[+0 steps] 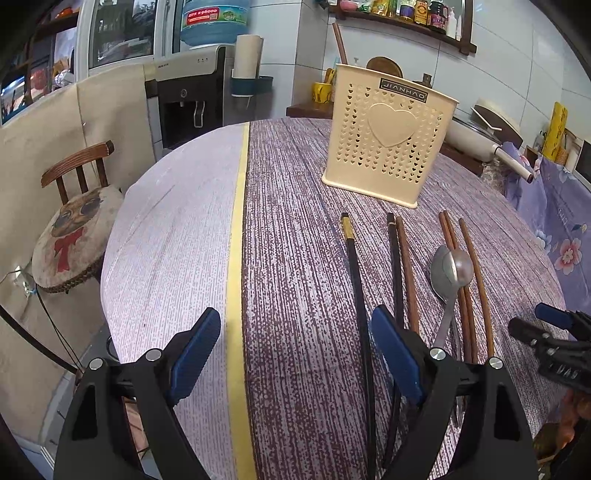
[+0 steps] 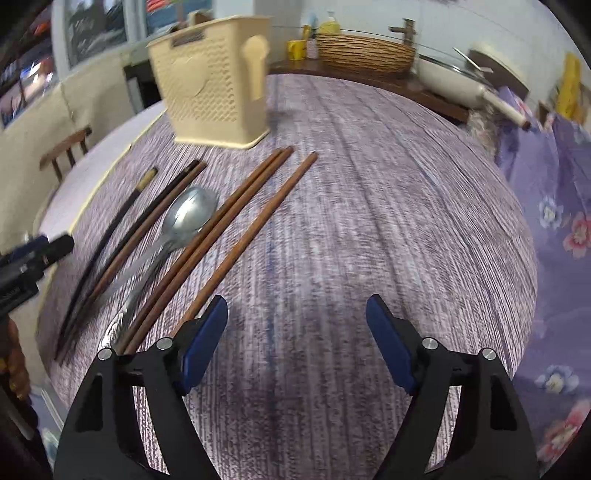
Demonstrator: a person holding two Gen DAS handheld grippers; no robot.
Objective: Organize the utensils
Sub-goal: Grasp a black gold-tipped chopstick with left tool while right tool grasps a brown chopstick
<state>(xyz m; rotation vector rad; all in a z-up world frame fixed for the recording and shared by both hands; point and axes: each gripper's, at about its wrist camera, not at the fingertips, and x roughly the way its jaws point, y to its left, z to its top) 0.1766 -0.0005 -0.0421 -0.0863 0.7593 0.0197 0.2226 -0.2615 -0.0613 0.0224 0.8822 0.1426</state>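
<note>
Nearest the left wrist camera, the left gripper (image 1: 295,354) hangs low over the bench (image 1: 295,258) with its jaws spread wide and holding nothing; the black chopstick with the gold band (image 1: 356,295) runs just inside its right finger. The right gripper (image 2: 297,339) is likewise wide open and empty, over bare cloth just right of the utensils.

Only the left view shows the pale strip of cloth and the yellow stripe (image 1: 236,258) beside the purple speckled part. The right view alone shows the woven basket (image 2: 364,55) on the far counter.

On the bench, side by side, lie the black chopstick, a dark and brown pair (image 1: 400,273), a metal spoon (image 1: 451,273) resting against two brown chopsticks (image 1: 448,232), and a single brown chopstick (image 1: 476,273). Just beyond their tips stands the cream perforated utensil holder (image 1: 388,136), upright.

Farther off are a wooden chair (image 1: 74,229), a water dispenser (image 1: 192,92) and a shelf of bottles (image 1: 406,14).
</note>
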